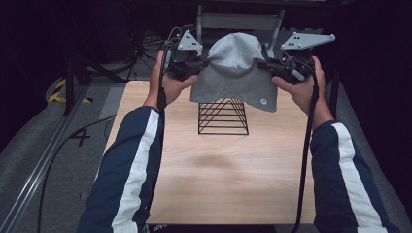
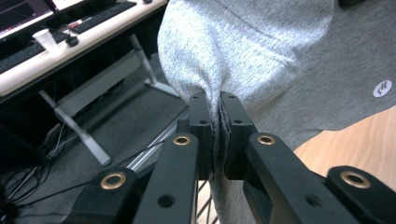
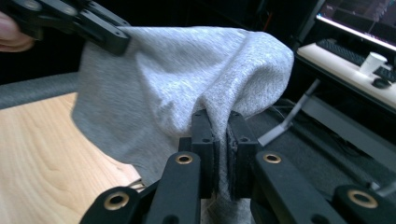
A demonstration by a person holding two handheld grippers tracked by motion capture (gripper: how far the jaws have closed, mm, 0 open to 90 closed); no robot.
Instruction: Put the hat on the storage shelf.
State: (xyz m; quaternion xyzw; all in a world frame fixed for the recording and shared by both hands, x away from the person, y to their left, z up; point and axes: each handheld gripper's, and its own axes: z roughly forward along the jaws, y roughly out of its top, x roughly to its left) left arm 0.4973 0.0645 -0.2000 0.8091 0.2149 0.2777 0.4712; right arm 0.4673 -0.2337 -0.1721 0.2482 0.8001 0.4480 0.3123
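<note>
Two grippers share the load: the left gripper [image 1: 197, 64] and the right gripper [image 1: 267, 65] each have their jaws pinched tight on an edge of the grey knit hat [image 1: 235, 73], which hangs stretched between them above the black wire stand [image 1: 223, 116] on the wooden table [image 1: 218, 170]. It looks light, soft and floppy, sagging wherever it is unsupported. Thin folds could slip from the pads, so the doubled hem at opposite sides seems the best hold.

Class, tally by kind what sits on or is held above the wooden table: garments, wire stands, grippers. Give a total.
Grey hat: 1
Black wire stand: 1
Grippers: 2, left gripper and right gripper, each clamped on the hat
Total: 4
</note>
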